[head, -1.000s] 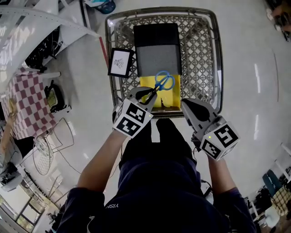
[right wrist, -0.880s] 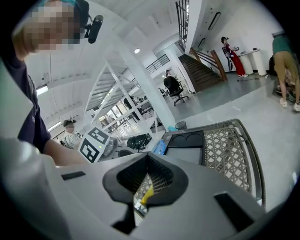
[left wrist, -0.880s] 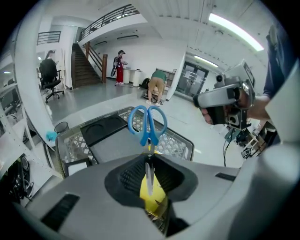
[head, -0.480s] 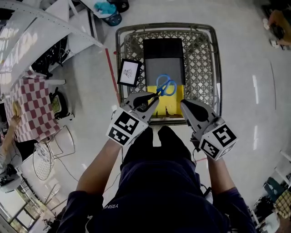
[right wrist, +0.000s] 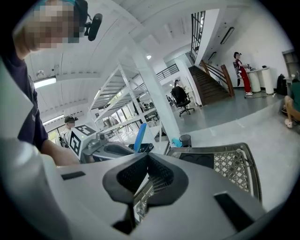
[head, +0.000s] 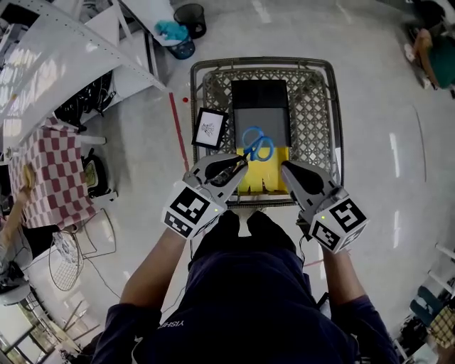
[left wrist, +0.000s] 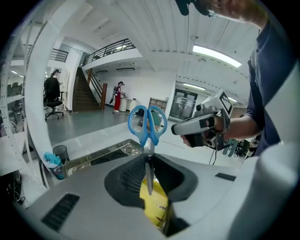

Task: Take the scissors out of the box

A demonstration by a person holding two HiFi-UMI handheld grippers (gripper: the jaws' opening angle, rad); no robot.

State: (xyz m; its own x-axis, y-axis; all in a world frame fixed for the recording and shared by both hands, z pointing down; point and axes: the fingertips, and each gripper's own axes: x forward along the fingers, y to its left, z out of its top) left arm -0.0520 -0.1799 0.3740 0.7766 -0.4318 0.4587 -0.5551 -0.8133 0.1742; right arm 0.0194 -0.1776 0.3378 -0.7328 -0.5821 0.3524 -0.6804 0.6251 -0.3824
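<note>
Blue-handled scissors hang above the yellow box at the near end of the wire shopping cart. My left gripper is shut on their blades. In the left gripper view the blades stand upright between the pads and the blue handles stick out past the tips. The yellow box shows below. My right gripper hovers beside it over the cart's near right edge, shut with nothing in it. A black and grey box lies farther in the cart.
A black-framed card hangs on the cart's left side. To the left are a white shelving frame, a checkered cloth and a wire basket on the floor. A bin stands beyond the cart.
The left gripper has drawn the scissors up and back toward the cart's near edge. The cart now looks smaller and farther off. The right gripper stayed beside it.
</note>
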